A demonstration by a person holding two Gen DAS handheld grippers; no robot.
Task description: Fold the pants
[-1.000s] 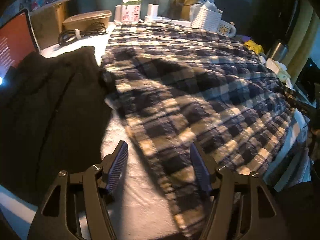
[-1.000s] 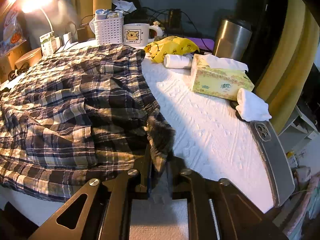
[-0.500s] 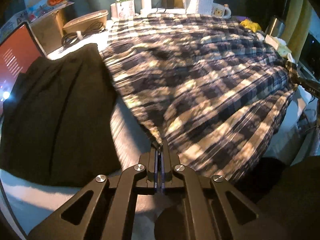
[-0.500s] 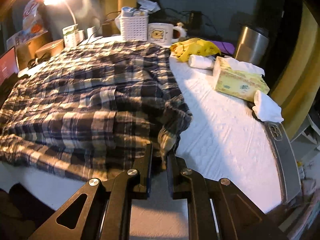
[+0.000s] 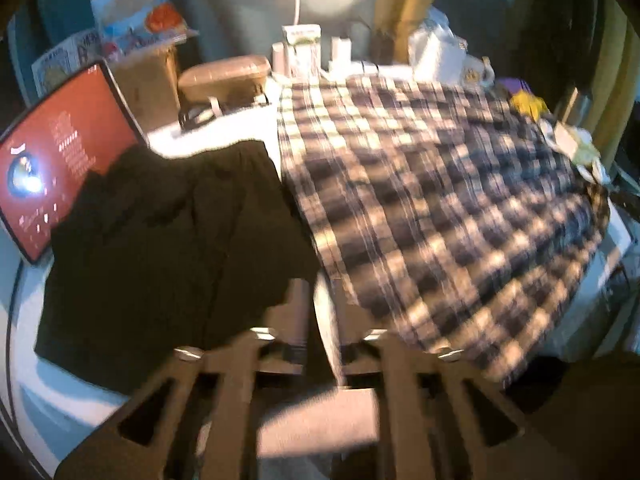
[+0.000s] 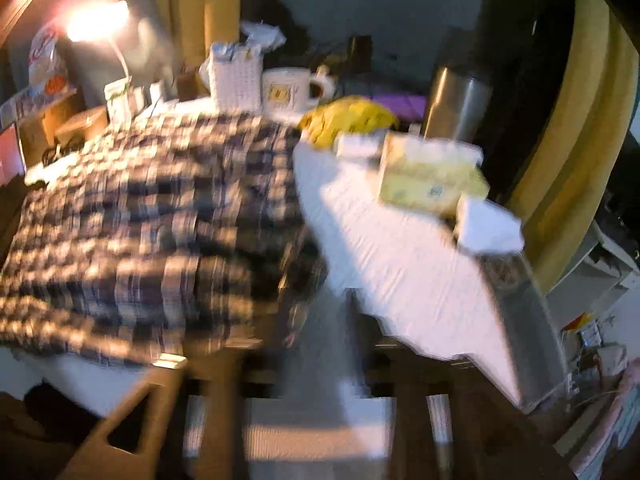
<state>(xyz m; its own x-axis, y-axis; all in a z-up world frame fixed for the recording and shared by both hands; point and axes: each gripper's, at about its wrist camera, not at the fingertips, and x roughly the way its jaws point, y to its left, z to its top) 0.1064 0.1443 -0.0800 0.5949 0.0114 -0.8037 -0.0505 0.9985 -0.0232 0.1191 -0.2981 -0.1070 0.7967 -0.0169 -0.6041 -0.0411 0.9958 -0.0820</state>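
One pair of plaid pants (image 5: 432,208) lies spread across the white desk (image 6: 408,264), its long side running from the near edge toward the clutter at the back, beside one black garment (image 5: 168,248). Both the left hand-held gripper (image 5: 322,312) and the right hand-held gripper (image 6: 320,320) have just been opening; their jaws stand apart, pinching nothing.

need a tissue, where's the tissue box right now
In the right wrist view the tissue box sits on the white tablecloth, right of the plaid pants, before the steel flask.
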